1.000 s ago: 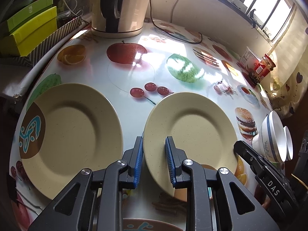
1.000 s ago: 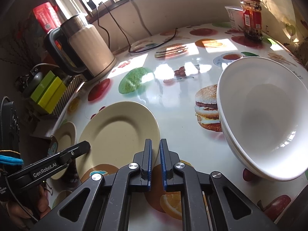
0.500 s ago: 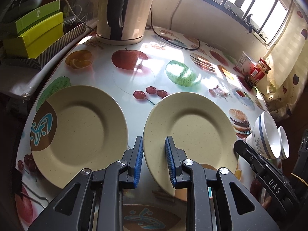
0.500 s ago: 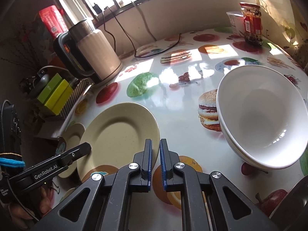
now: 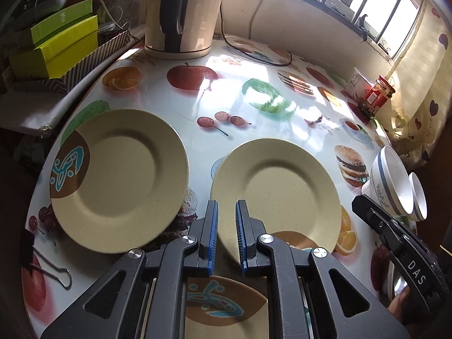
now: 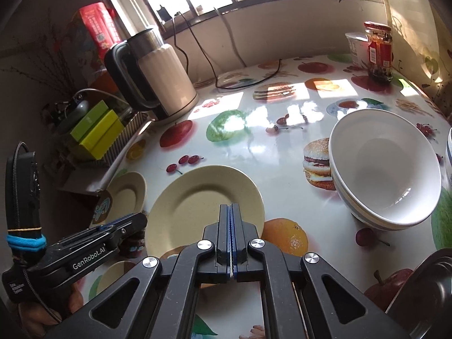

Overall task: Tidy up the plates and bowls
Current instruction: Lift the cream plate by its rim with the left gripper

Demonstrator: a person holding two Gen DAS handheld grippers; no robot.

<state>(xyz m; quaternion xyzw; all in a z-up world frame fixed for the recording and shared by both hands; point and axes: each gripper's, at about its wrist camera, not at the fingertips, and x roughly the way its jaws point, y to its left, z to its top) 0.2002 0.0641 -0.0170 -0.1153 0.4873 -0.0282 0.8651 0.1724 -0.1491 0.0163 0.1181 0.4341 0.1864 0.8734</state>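
Note:
Two cream plates lie on the fruit-print table: a left plate (image 5: 118, 178) with a brown and blue patch, and a right plate (image 5: 278, 195). A third patterned plate (image 5: 223, 308) lies under my left gripper (image 5: 226, 220), which is open, its jaws at the near rim of the right plate. White bowls (image 5: 391, 180) stand at the right. In the right wrist view my right gripper (image 6: 231, 220) is shut and empty over the near edge of the right plate (image 6: 203, 209). Stacked white bowls (image 6: 384, 175) sit to its right.
A kettle (image 5: 180, 14) with its cord stands at the back. Yellow-green boxes (image 5: 56, 50) sit at the far left. A red-lidded jar (image 6: 380, 50) and a white tub (image 6: 356, 48) stand at the back right. A binder clip (image 5: 53, 271) lies near the left edge. A metal lid (image 6: 429, 291) lies at the near right.
Both grippers have pulled back and up, so more of the table shows. The right gripper's jaws have closed fully. The left gripper has stayed open.

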